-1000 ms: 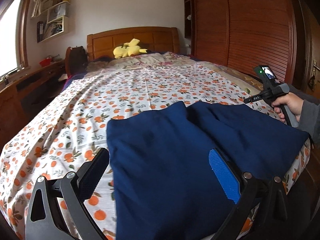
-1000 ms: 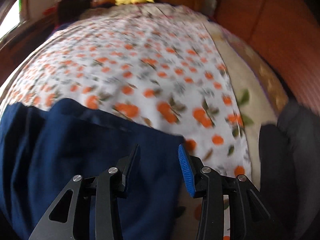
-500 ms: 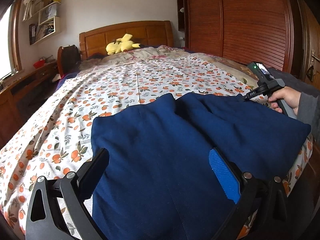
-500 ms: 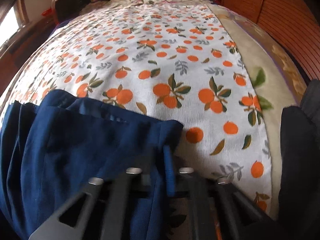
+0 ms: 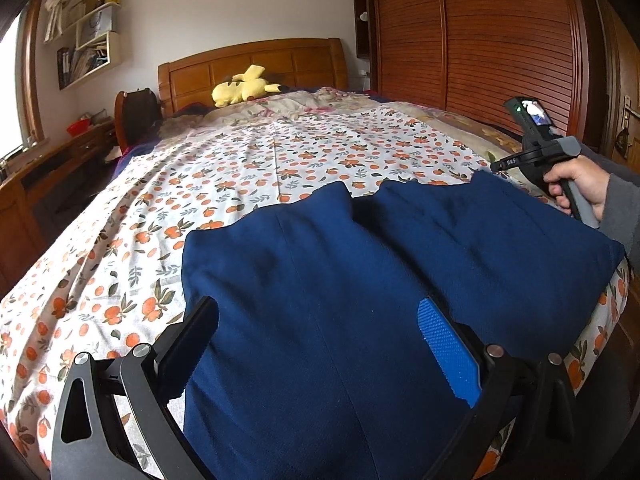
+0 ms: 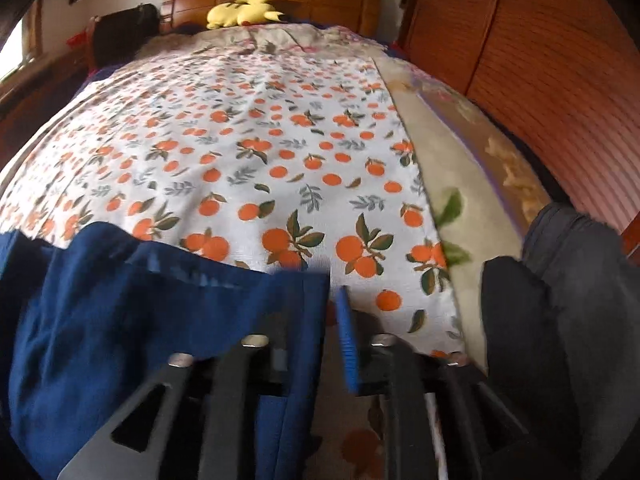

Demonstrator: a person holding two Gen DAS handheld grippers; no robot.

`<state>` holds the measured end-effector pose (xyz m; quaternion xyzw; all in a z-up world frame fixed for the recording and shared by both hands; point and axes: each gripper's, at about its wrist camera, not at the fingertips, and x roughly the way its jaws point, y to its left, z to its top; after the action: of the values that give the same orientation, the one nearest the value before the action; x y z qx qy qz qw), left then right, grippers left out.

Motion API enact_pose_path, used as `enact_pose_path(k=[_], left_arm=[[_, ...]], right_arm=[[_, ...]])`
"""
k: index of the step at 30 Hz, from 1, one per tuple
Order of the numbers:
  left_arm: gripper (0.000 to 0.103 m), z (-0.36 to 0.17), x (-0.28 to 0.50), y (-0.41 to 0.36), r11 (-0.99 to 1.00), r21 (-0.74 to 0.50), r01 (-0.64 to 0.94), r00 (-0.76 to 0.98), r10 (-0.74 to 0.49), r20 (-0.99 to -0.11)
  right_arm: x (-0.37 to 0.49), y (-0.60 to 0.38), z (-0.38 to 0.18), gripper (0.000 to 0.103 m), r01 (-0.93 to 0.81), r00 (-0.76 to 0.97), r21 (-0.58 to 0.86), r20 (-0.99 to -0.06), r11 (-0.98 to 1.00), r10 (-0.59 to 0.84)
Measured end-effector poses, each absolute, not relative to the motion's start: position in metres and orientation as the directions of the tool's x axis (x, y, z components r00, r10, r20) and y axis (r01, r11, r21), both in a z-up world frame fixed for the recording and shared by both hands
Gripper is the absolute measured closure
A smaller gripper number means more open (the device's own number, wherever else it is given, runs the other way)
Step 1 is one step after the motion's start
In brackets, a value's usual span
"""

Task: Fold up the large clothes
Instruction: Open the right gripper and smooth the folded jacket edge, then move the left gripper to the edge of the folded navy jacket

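Note:
Dark blue trousers lie spread on the near end of the bed, over the orange-print sheet. My left gripper is open, its jaws wide apart just above the near part of the trousers. My right gripper is shut on the far right corner of the trousers and lifts that corner a little off the sheet. In the left wrist view the right gripper shows at the trousers' far right corner, held by a hand.
A yellow plush toy lies by the wooden headboard. A wooden wardrobe runs along the right side. A desk stands on the left. Dark clothing lies at the bed's right edge.
My right gripper has closed on the trousers' far right corner and raised it slightly. My left gripper stayed open and shifted a little over the trousers.

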<state>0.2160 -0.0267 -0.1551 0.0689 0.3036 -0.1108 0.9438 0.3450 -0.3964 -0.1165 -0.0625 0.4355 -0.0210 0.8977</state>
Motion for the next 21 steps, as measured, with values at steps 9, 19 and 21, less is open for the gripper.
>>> enact_pose_path(k=[9,19,21], left_arm=[[0.003,-0.149,0.210,-0.023,0.965,0.056,0.254,0.800,-0.177,-0.574],[0.003,-0.147,0.207,-0.023,0.965,0.056,0.256,0.803,-0.180,-0.568],[0.003,-0.147,0.207,-0.023,0.966,0.059,0.252,0.804,-0.175,-0.569]], right_arm=[[0.259,-0.366,-0.075,0.075,-0.204,0.685,-0.106,-0.726,0.973,0.064],[0.152,-0.354,-0.093,0.066,-0.271,0.667,-0.086,-0.735,0.959,0.122],[0.142,-0.353,-0.094,0.066,-0.274,0.663,-0.088,-0.739,0.958,0.121]])
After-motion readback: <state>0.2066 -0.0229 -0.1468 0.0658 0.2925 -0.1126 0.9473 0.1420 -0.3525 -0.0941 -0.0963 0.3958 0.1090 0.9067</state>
